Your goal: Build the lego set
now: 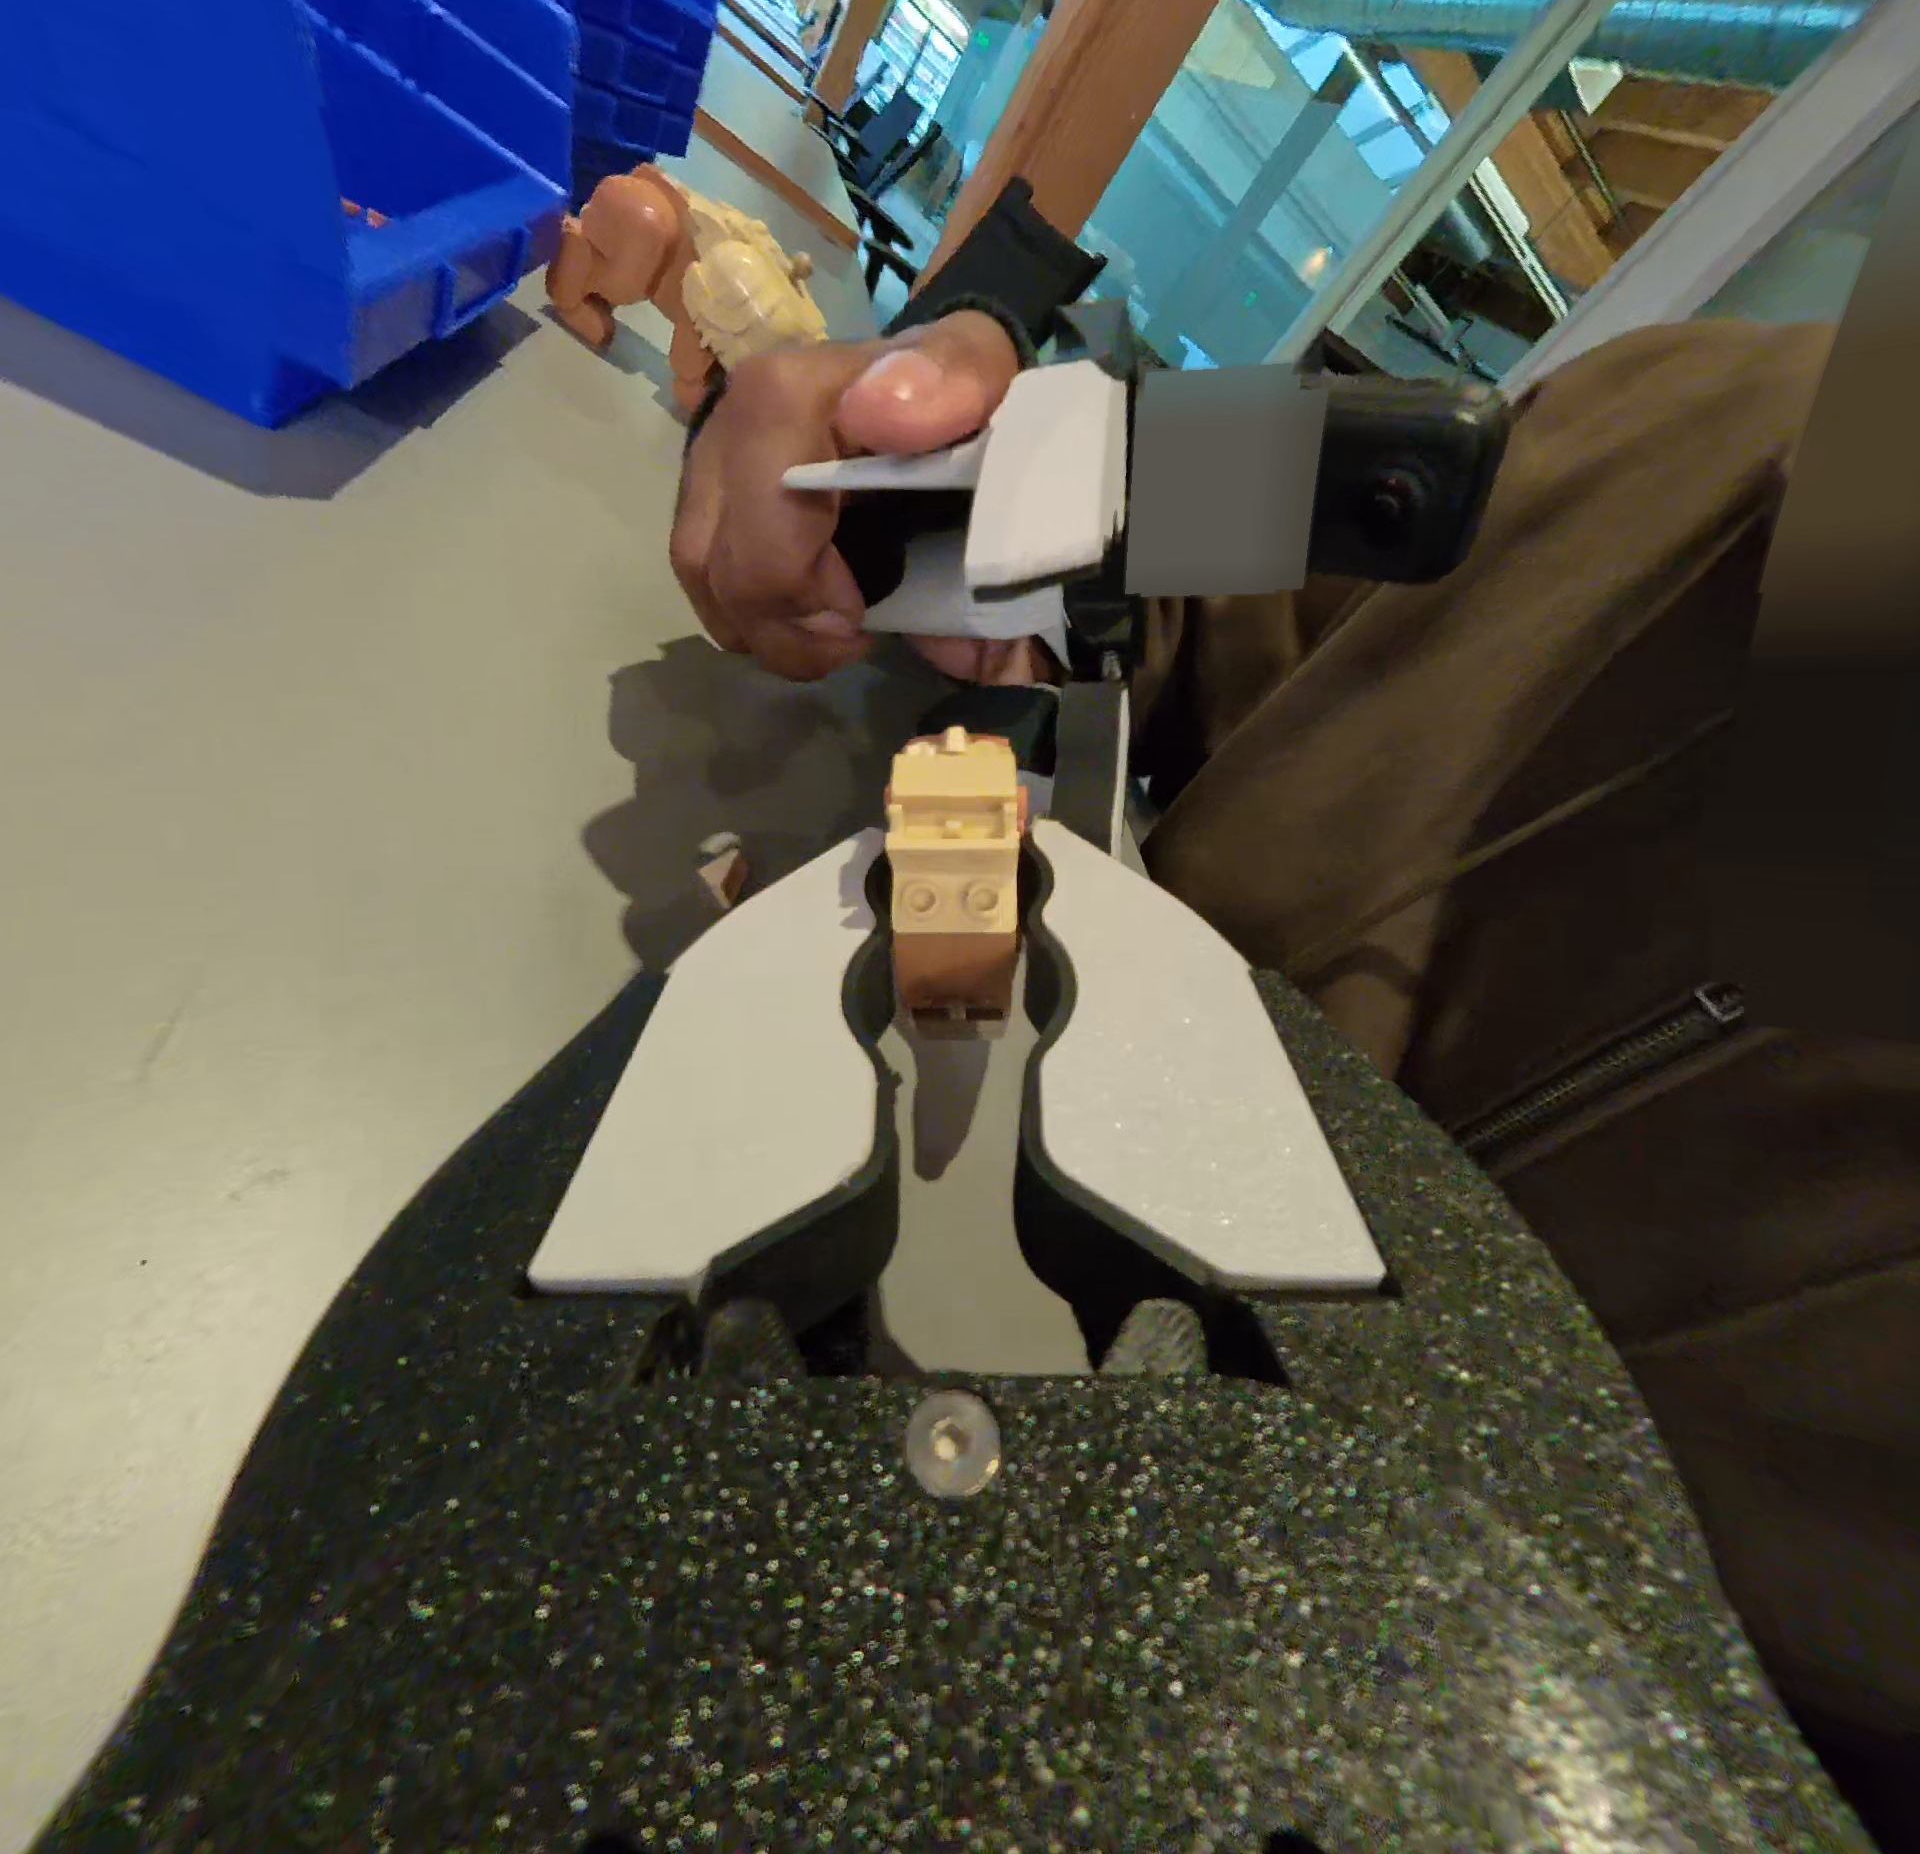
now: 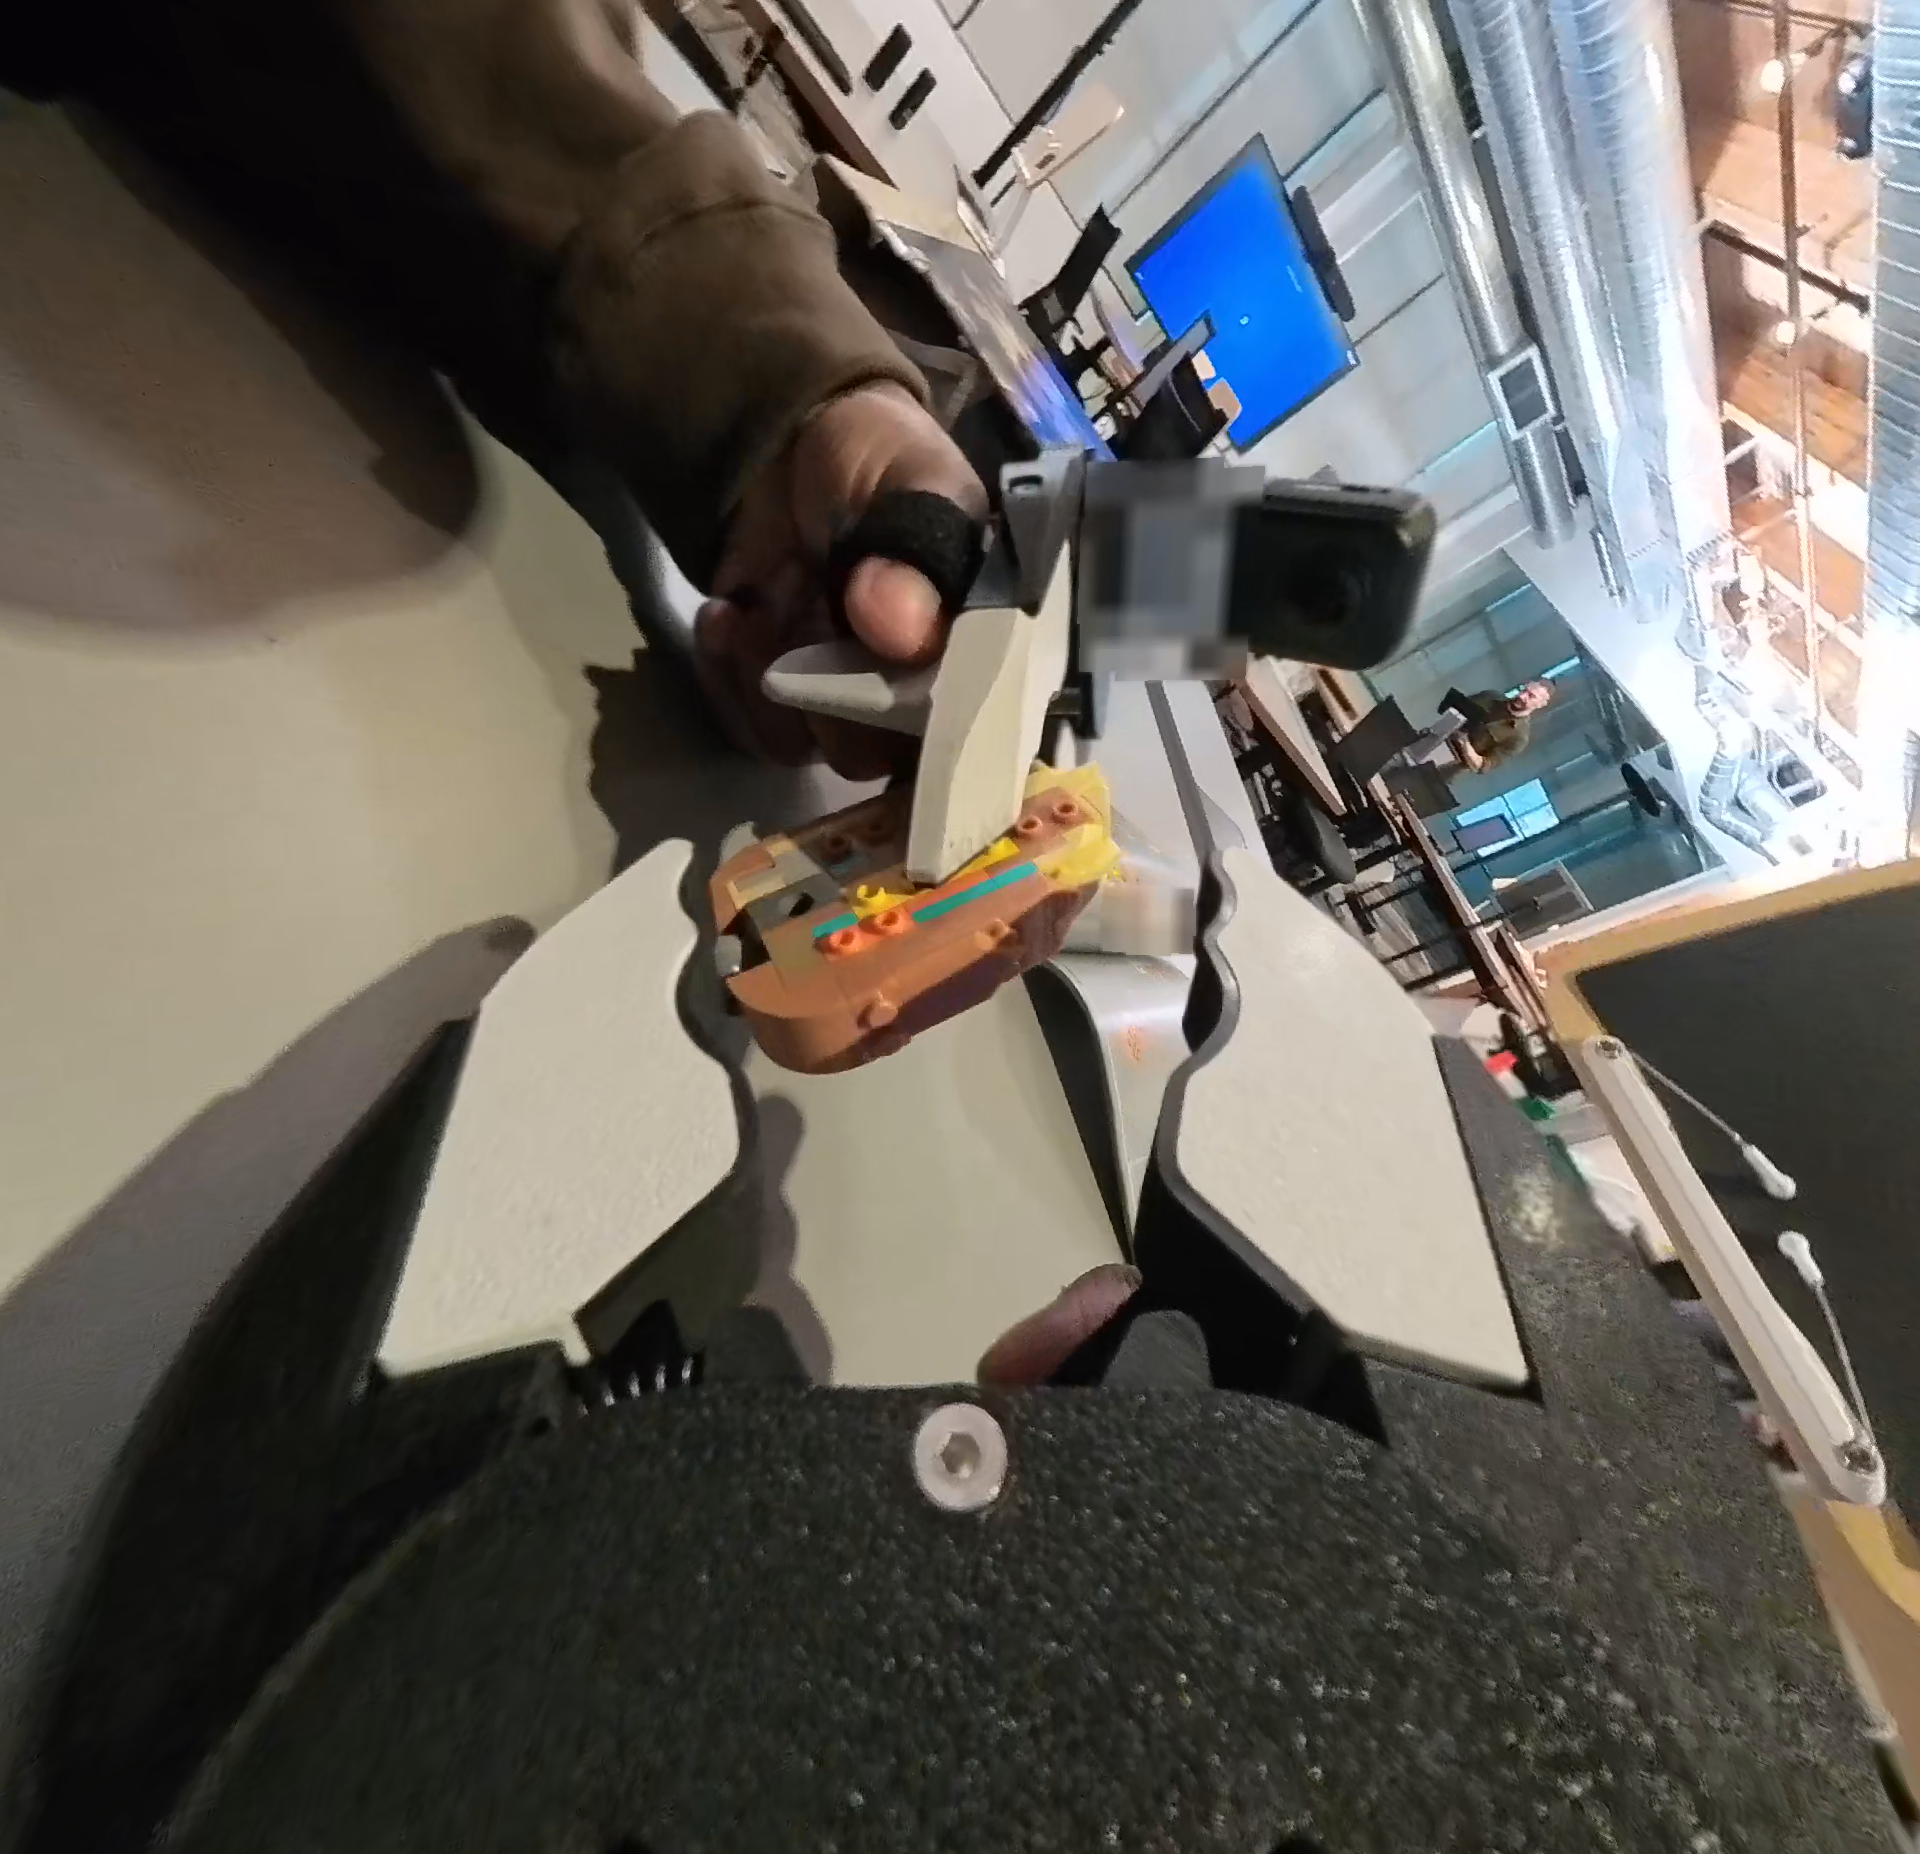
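The left tongs (image 1: 951,905) are closed on a small lego block (image 1: 951,885), tan on top with two round studs and brown beneath, clamped between the grey fingers (image 1: 727,1056) near their tips and held above the pale bench (image 1: 260,765). In the right wrist view the same build shows its long side: a brown hull-like body (image 2: 894,957) with orange studs, teal strips and yellow parts, with one finger of the left tongs pressing on top. The right tongs (image 2: 951,937) stand wide open; their left finger sits against the body's end, the right finger well clear. Beyond the left tongs, a hand (image 1: 790,495) grips the right tool, and past it a brown-and-cream lego figure (image 1: 686,266) stands beside a blue bin (image 1: 260,142). A brown jacket (image 1: 1507,869) fills the right side
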Demonstrator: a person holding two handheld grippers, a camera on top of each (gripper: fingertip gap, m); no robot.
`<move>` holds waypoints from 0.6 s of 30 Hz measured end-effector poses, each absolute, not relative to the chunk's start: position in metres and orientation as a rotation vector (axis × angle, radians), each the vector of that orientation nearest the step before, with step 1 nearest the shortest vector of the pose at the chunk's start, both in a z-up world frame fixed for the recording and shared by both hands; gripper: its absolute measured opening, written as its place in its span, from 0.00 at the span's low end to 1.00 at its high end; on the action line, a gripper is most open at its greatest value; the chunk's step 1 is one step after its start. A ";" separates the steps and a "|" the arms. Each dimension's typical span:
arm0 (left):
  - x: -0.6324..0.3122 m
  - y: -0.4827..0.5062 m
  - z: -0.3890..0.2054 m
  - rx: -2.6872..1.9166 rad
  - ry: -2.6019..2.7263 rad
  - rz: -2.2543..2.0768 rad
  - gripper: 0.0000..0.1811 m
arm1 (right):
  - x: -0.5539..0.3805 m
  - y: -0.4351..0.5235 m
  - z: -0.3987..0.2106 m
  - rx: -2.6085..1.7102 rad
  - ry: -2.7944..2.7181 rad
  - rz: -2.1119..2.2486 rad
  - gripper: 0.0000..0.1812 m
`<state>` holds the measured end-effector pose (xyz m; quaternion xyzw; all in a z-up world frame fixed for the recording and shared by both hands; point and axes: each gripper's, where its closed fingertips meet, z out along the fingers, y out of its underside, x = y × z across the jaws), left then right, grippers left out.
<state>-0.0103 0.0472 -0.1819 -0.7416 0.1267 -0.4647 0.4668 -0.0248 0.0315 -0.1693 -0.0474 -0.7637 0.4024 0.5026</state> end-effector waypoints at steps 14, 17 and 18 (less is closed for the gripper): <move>-0.029 0.056 -0.187 -1.886 0.423 -0.687 0.12 | -0.039 0.066 -0.158 -0.898 -1.864 1.619 0.26; -0.025 0.056 -0.191 -1.905 0.554 -0.512 0.12 | -0.034 0.060 -0.161 -0.874 -1.910 1.624 0.20; -0.024 0.056 -0.193 -1.912 0.592 -0.458 0.12 | -0.033 0.057 -0.163 -0.851 -1.933 1.602 0.19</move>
